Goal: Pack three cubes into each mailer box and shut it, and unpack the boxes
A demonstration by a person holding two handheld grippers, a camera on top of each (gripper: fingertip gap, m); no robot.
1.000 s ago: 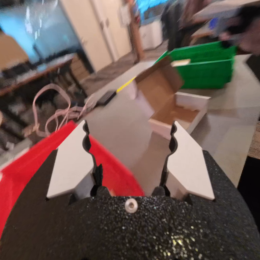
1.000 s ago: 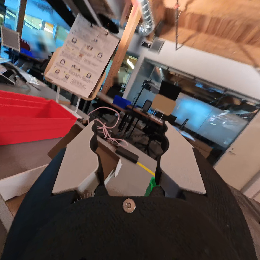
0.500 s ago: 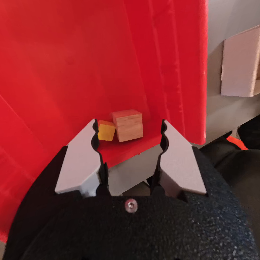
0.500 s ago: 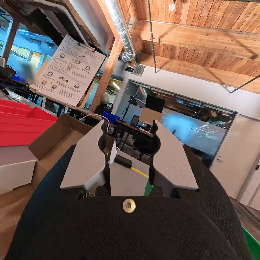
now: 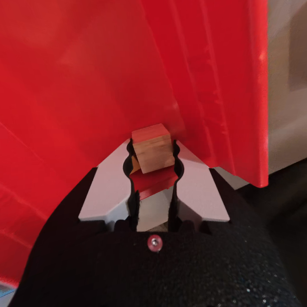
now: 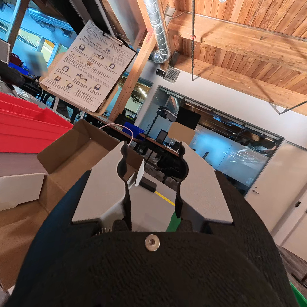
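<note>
Red bin (image 5: 99, 83) walls filled my left view; my left gripper (image 5: 152, 146) pinched a wooden cube (image 5: 154, 152) in its near corner. My right gripper (image 6: 152, 147) hung parted, bare, beside the open mailer box (image 6: 71, 154).

The grey table (image 6: 149, 209) carries a red bin (image 6: 28, 126) at the left, with an open mailer box (image 6: 66, 159) beside it, lid raised. A small black device (image 6: 147, 185) lies past the box, at the end of a yellow line (image 6: 164, 197) marked on the surface. A green bin (image 6: 173, 222) stands at the near right.
</note>
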